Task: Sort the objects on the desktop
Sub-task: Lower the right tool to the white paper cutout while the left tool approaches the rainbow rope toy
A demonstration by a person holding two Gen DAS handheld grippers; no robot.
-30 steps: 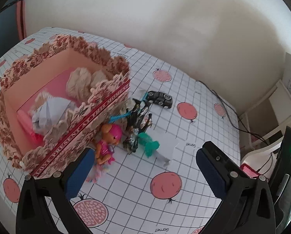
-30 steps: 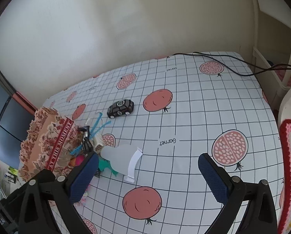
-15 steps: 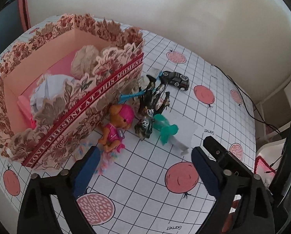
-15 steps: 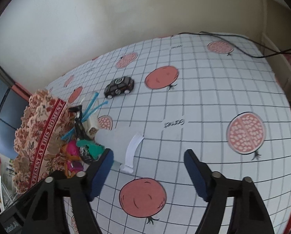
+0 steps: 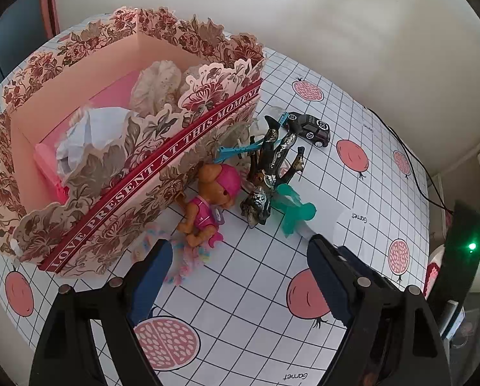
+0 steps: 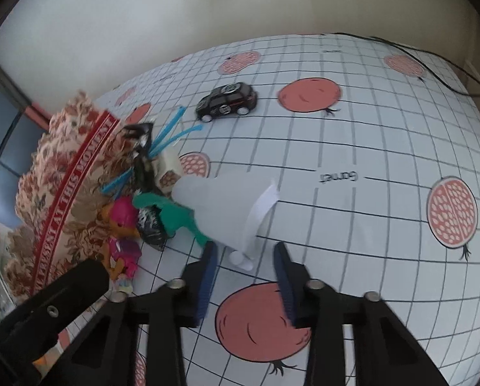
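White cup [image 6: 227,206] lies on side beside toy pile, just ahead of my right gripper [image 6: 244,259]; jaws part-open, empty, flanking its rim end. Long axis runs away toward box [image 6: 63,173].
Left view: my left gripper [image 5: 236,263] wide open, empty, facing doll [image 5: 207,206]; right one is nearer cup.

Left gripper [image 5: 236,273] fingers spread wide; right gripper [image 6: 244,265] fingers narrower, both empty.
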